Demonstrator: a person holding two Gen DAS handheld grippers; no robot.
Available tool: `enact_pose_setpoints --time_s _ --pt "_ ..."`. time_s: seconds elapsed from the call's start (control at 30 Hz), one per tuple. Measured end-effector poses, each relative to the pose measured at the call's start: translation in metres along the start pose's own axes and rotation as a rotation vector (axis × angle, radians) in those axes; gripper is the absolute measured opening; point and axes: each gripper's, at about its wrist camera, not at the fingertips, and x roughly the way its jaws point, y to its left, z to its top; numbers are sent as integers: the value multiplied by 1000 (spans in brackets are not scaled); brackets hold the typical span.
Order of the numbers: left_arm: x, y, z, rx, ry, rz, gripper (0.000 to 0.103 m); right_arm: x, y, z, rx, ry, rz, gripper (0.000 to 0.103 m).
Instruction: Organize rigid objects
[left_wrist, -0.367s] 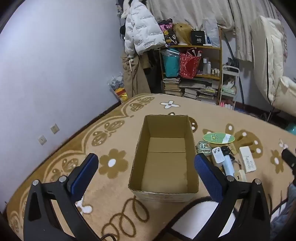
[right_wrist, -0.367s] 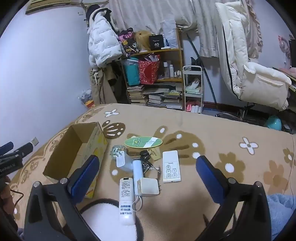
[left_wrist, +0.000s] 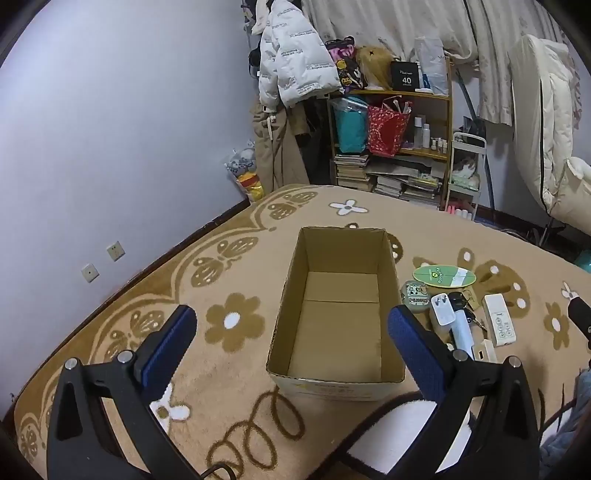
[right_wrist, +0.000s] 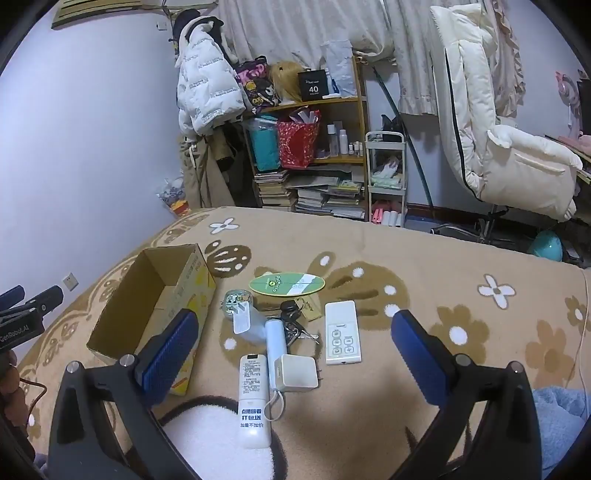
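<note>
Hovering wide open over the cardboard box (left_wrist: 338, 314), left gripper (left_wrist: 291, 332), right gripper (right_wrist: 295, 339) likewise spread and empty above remotes, chargers and keys (right_wrist: 295, 328) just right of the box

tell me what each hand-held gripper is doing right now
Left hand-held gripper: open, holding nothing.
Right hand-held gripper: open, holding nothing.

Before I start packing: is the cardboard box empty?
Empty. The left wrist view shows the cardboard box open-topped with only its bare floor; nothing lies inside.
</note>
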Motion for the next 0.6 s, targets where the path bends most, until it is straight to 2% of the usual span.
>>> enact_pose_setpoints --time_s 0.6 --pt "-4 -5 1 29 3 2 102 0 1 1 -11 0 1 103"
